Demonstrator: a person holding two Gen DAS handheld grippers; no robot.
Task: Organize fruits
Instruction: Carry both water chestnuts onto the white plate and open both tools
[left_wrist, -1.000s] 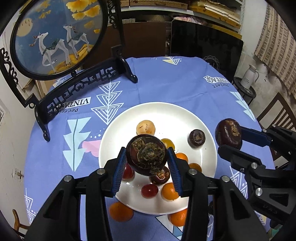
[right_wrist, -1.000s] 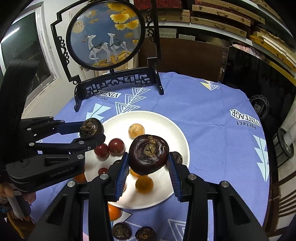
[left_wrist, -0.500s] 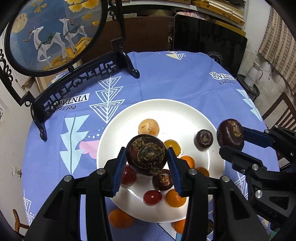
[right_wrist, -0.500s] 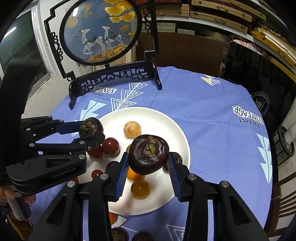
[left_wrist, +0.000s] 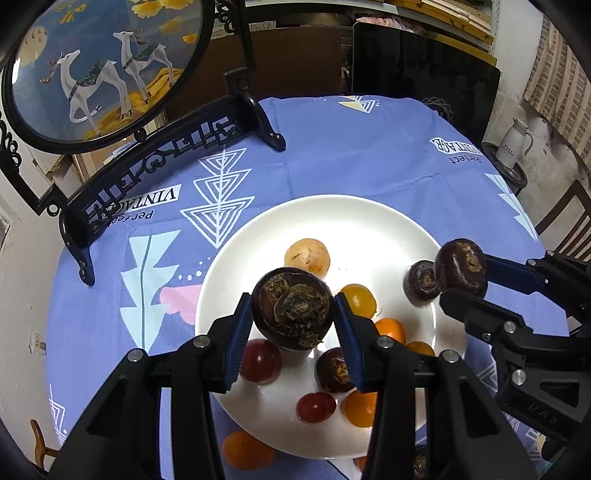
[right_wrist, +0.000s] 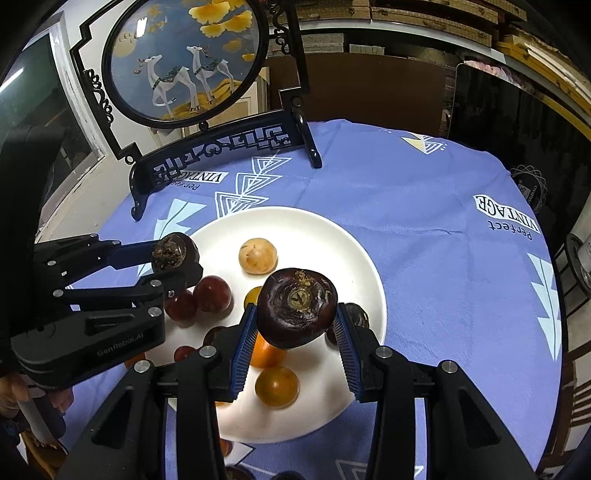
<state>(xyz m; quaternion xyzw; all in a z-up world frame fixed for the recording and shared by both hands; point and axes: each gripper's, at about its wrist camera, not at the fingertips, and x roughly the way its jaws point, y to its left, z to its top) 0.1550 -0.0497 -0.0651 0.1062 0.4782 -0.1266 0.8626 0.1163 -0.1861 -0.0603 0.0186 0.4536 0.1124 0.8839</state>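
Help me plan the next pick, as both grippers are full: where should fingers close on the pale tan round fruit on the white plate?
Grip the pale tan round fruit across its widest middle, coming from above. It sits alone on bare white plate, so both sides look free for fingers.

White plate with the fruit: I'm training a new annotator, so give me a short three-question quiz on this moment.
1. True or false: each hand-held gripper is shut on a dark water chestnut.
2. Which lies off the white plate, on the cloth? A) pale round fruit B) orange fruit C) red tomato
3. Fill in: the left hand-held gripper holds its water chestnut over the ____.

Key: 1 true: the right hand-held gripper also grips one. 2 B. 3 plate.
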